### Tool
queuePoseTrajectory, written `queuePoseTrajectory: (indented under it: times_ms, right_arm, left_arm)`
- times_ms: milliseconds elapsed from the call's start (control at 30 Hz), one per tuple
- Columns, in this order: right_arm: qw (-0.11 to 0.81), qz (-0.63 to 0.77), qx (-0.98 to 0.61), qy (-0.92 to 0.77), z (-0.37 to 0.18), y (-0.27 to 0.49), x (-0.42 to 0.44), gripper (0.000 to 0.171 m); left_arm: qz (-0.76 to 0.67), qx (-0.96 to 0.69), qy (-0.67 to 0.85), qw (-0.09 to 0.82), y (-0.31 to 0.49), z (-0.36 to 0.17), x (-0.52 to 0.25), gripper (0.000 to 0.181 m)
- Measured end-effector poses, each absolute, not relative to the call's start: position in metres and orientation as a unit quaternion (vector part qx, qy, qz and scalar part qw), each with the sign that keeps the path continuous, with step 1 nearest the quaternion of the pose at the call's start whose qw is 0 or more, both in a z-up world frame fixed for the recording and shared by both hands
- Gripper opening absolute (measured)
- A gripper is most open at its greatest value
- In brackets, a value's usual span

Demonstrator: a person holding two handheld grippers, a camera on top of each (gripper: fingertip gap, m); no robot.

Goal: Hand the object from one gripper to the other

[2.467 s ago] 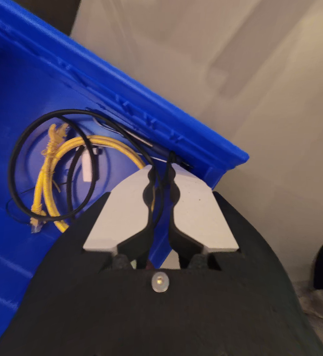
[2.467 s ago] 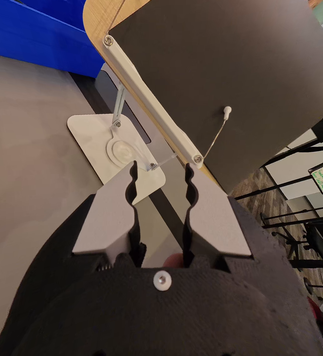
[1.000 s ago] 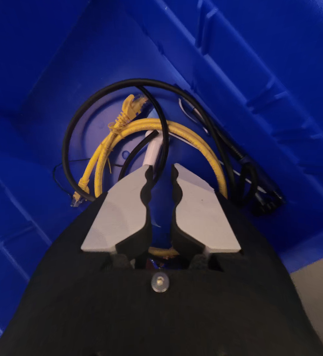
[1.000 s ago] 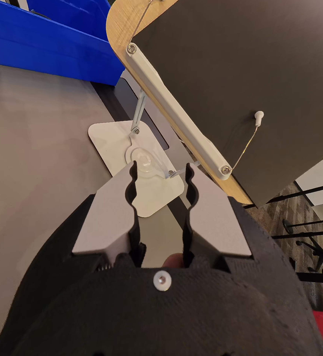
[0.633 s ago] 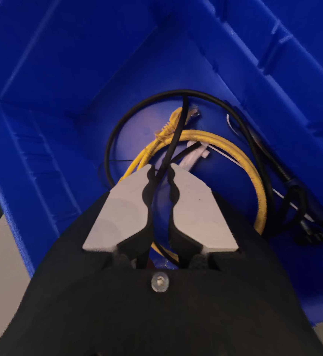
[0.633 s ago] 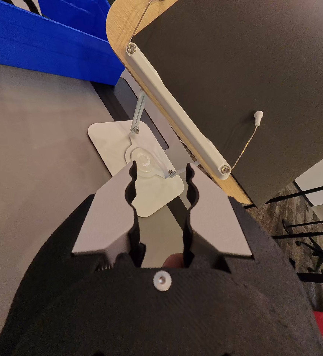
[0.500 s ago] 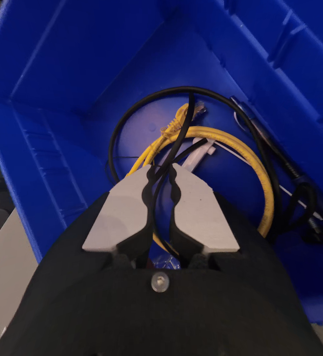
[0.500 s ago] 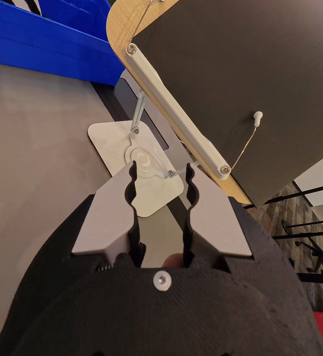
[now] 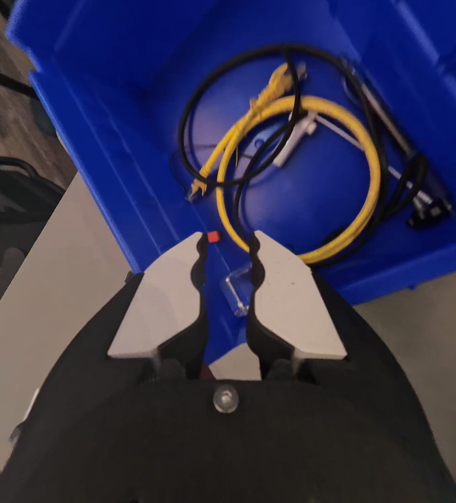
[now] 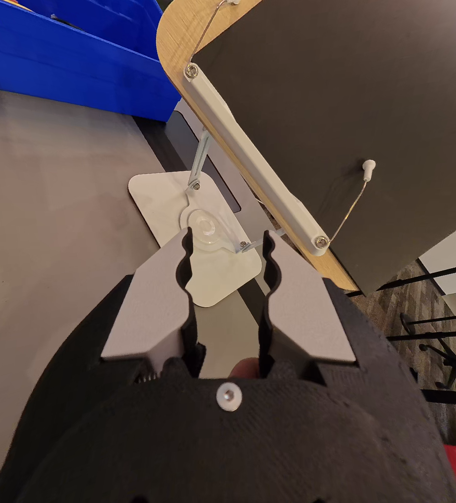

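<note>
Your left gripper [image 9: 228, 239] hangs over the near corner of the blue bin [image 9: 107, 114] with its jaws apart and nothing between them. The black cable [image 9: 186, 128] only passes close by the tip of the right-hand finger; it is not pinched. Your right gripper [image 10: 228, 242] is also wide open and empty, and it points at the white stand base [image 10: 164, 206] of a dark board [image 10: 330, 109] on the grey table [image 10: 44, 217], well apart from the bin.

Which object you must hand over I cannot say for sure. In the bin lie the black cable in a loose loop, a coiled yellow cable [image 9: 368, 174] over it, a small white piece [image 9: 294, 138] near the middle, a dark connector [image 9: 428, 209] at the right wall, and a small clear clip [image 9: 235, 291] and a red bit [image 9: 213, 236] near your fingers.

I think the cables are light, soft and springy. They will bend and hang down when you lift them, and the loops may drag each other because they cross. Take the black cable where it runs alone, on the left side of its loop, not at the crossing with the yellow one. Close firmly, because the round jacket can slip. Leave a free length hanging for the right gripper to take.
</note>
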State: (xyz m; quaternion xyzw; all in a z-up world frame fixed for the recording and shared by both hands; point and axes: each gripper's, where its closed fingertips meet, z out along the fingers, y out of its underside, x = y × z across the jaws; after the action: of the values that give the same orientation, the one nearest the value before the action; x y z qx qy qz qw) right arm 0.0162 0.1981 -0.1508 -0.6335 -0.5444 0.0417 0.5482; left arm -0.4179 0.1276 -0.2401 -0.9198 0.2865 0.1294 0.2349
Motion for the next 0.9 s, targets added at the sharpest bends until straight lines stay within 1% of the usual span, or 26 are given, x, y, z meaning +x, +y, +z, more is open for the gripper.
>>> queuePoseTrajectory:
  times_ms: [200, 300, 400, 567, 667, 900]
  right_arm:
    - [0.549, 0.051, -0.634, -0.543, -0.148, 0.197, 0.017, 0.051]
    - [0.551, 0.063, -0.63, -0.543, -0.146, 0.193, 0.014, 0.051]
    - [0.55, 0.068, -0.629, -0.545, -0.146, 0.192, 0.013, 0.051]
    - [0.549, 0.074, -0.63, -0.544, -0.146, 0.192, 0.014, 0.051]
    - [0.553, 0.073, -0.627, -0.543, -0.143, 0.191, 0.014, 0.051]
    - [0.555, 0.074, -0.625, -0.544, -0.142, 0.191, 0.015, 0.051]
  left_arm:
    - [0.151, -0.919, 0.323, 0.165, 0.1, -0.243, -0.427, 0.037]
    - [0.16, -0.903, 0.391, 0.075, 0.086, -0.252, -0.436, 0.042]
    - [0.173, -0.876, 0.451, 0.011, 0.078, -0.251, -0.452, 0.045]
    - [0.182, -0.824, 0.536, -0.029, 0.085, -0.257, -0.457, 0.046]
    - [0.162, -0.796, 0.583, 0.004, 0.094, -0.256, -0.435, 0.042]
    - [0.169, -0.744, 0.638, -0.102, 0.089, -0.27, -0.438, 0.049]
